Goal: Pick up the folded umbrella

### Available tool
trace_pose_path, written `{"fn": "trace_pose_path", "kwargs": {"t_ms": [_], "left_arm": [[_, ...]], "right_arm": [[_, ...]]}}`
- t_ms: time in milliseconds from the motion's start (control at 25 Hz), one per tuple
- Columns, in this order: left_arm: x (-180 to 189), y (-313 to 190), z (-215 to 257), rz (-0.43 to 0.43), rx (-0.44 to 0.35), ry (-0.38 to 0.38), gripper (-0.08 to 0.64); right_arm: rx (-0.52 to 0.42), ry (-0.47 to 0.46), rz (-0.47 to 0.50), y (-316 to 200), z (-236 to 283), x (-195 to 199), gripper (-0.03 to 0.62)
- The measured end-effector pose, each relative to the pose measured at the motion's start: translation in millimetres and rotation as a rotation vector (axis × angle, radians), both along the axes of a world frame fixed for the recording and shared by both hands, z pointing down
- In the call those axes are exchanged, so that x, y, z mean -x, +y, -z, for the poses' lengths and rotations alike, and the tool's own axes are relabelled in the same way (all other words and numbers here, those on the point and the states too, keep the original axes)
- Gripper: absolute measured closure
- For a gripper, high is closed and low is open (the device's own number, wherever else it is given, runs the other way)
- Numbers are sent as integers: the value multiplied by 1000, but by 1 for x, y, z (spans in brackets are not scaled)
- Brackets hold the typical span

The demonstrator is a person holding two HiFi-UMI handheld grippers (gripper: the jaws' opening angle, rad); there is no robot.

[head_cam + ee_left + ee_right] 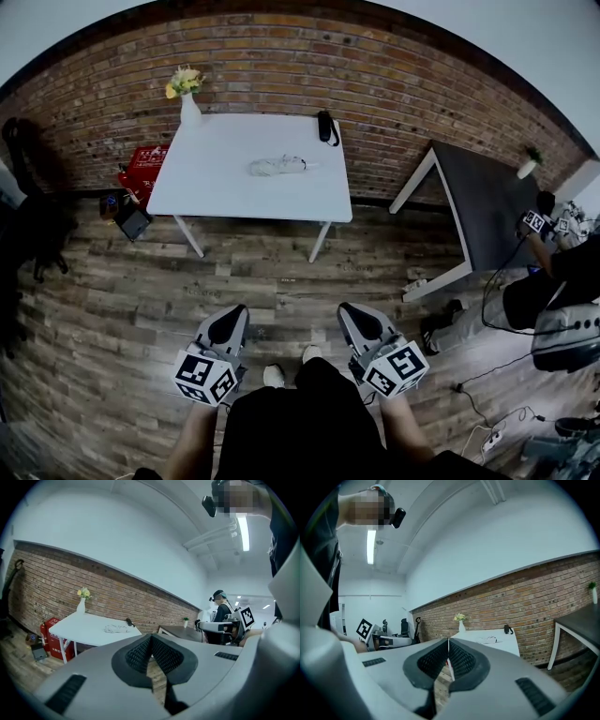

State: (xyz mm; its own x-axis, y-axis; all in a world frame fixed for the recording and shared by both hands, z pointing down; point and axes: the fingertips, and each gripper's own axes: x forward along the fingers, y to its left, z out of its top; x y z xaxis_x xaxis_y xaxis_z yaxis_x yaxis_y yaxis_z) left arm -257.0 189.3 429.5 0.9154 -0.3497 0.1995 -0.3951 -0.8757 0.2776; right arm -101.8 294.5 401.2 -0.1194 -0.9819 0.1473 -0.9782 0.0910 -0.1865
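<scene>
Holding nothing: left hand-held gripper [234,316], right hand-held gripper [350,315], jaws together.

Counter [234,187] white; folded umbrella [278,166] off-white; brick wall [394,84] red-brown; flowers [185,82] yellow, vase [189,111] white; plank floor [141,281] weathered grey-brown; left hand-held gripper [232,312], right hand-held gripper [352,312] grey, square markers [204,377] black-and-white.

Wooden plank floor [281,272] lies open up to the white rectangular desk's [216,187] near edge. Bare top surrounds the pale folded umbrella [277,166]. A white flower vase [189,108] occupies the far left corner, a small black object [324,127] the far right.
</scene>
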Motion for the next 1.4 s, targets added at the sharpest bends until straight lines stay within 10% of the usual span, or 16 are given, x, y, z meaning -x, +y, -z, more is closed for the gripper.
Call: {"fn": "trace_pose_path", "kwargs": {"t_ms": [1400], "left_arm": [[-155,-135,11,129,-21,-15,546]], "right_arm": [[15,-58,230,-172,-19,-147,571]]}}
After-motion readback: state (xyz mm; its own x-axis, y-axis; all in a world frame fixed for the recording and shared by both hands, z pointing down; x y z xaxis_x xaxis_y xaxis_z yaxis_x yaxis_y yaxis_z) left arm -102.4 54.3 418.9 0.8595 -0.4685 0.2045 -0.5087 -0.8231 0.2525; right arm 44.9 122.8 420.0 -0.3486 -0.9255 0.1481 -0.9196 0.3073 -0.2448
